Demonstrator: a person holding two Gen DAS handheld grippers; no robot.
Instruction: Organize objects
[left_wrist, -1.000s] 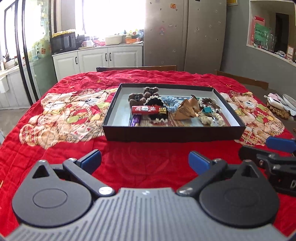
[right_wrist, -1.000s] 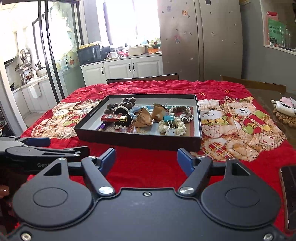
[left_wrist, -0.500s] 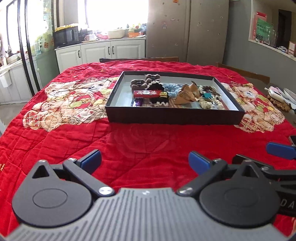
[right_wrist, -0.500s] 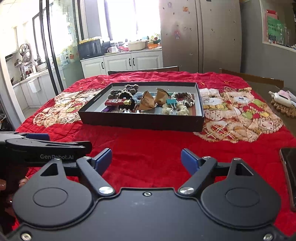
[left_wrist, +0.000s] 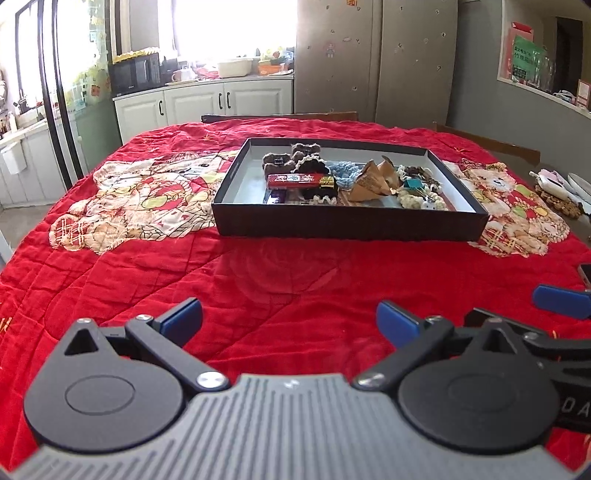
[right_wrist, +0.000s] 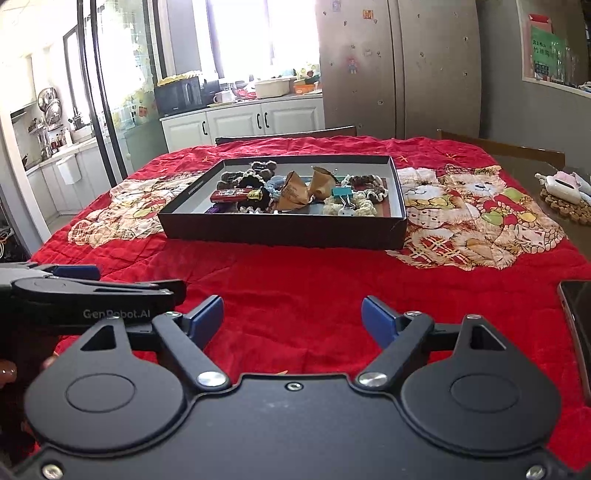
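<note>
Every small item sits inside the black box lid at twelve o'clock, none loose on the red quilt, while the left gripper and right gripper gape wide, holding nothing.

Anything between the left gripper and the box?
Nothing visible: only bare red cloth lies between the open left gripper and the box. The right gripper, also open, sits off to the side.

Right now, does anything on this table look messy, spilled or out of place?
Nothing has spilled. The black tray sits flat on the red quilt, though its contents are jumbled: scrunchies, a red bar and crumpled brown paper overlap in a heap.
</note>
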